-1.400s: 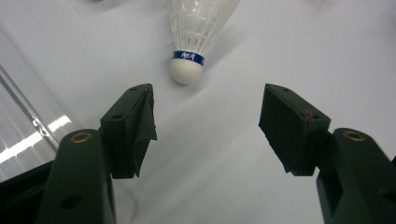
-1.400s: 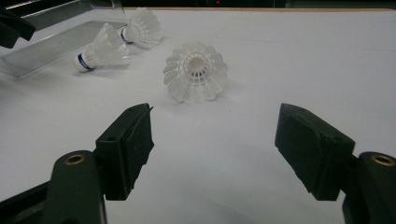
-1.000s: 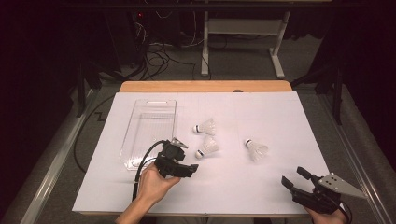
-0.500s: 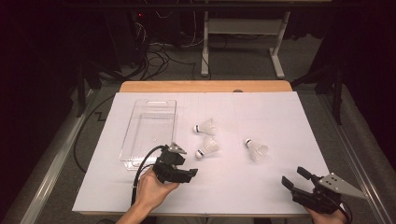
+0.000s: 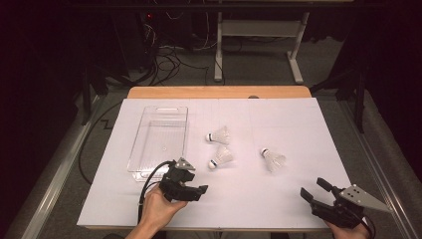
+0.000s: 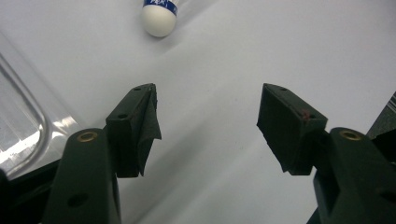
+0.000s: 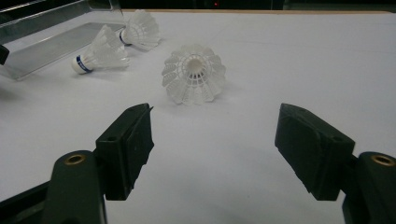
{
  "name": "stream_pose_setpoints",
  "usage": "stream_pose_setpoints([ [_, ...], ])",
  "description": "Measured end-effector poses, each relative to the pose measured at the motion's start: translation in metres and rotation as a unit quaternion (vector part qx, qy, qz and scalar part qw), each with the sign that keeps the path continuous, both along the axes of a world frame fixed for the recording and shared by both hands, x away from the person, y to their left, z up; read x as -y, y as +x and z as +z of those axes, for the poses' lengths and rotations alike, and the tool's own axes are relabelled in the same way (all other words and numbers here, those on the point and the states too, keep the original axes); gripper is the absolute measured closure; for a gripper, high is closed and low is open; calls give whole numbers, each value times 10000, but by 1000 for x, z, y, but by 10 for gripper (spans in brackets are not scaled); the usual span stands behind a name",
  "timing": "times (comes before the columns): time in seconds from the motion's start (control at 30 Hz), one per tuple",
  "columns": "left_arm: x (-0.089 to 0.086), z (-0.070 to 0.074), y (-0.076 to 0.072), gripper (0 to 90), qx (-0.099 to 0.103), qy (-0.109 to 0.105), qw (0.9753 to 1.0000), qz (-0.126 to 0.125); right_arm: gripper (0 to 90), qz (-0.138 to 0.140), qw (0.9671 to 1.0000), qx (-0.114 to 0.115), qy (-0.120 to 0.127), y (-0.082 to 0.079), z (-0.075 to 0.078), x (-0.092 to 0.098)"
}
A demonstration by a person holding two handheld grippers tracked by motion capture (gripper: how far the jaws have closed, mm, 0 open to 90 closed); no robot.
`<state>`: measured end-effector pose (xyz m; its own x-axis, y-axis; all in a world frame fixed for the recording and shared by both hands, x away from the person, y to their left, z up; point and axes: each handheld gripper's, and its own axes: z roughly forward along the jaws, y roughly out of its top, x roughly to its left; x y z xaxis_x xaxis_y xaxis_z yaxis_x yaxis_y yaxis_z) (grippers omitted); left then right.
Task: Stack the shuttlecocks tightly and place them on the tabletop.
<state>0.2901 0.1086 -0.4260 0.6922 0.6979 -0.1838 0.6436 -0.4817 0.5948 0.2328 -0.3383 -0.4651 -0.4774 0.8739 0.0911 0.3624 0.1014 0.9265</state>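
Observation:
Three white shuttlecocks lie on the white table cover: one at the back [image 5: 220,135], one with a blue band [image 5: 221,157] just in front of it, and one to the right [image 5: 272,159]. My left gripper [image 5: 199,190] hovers open at the near left, beside the front corner of a clear plastic tray [image 5: 166,108]. Its view shows the banded shuttlecock's cork [image 6: 159,16] ahead of the open left gripper [image 6: 210,121]. My right gripper [image 5: 312,190] is open at the near right. The right gripper [image 7: 215,149] faces the feathered end of the right shuttlecock [image 7: 194,74], with nothing between its jaws.
The tray's corner [image 6: 23,121] shows at the left of the left gripper view. The other two shuttlecocks [image 7: 100,56] [image 7: 140,28] and the tray [image 7: 42,42] lie at the far left of the right gripper view. A wooden table edge [image 5: 219,92] runs along the back.
My left gripper has drawn back a little toward the near edge of the table. The right gripper and the shuttlecocks have stayed put.

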Motion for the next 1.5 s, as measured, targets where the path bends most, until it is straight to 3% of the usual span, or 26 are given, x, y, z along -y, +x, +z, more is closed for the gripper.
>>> stream_pose_setpoints([
  [0.9,-24,-6,-19,359,31,-243,9996,117,285,28,10000,29,12,0,0,-1],
  [1.5,-42,-8,-29,350,200,-292,9988,323,285,27,10000,8,-32,0,0,-2],
])
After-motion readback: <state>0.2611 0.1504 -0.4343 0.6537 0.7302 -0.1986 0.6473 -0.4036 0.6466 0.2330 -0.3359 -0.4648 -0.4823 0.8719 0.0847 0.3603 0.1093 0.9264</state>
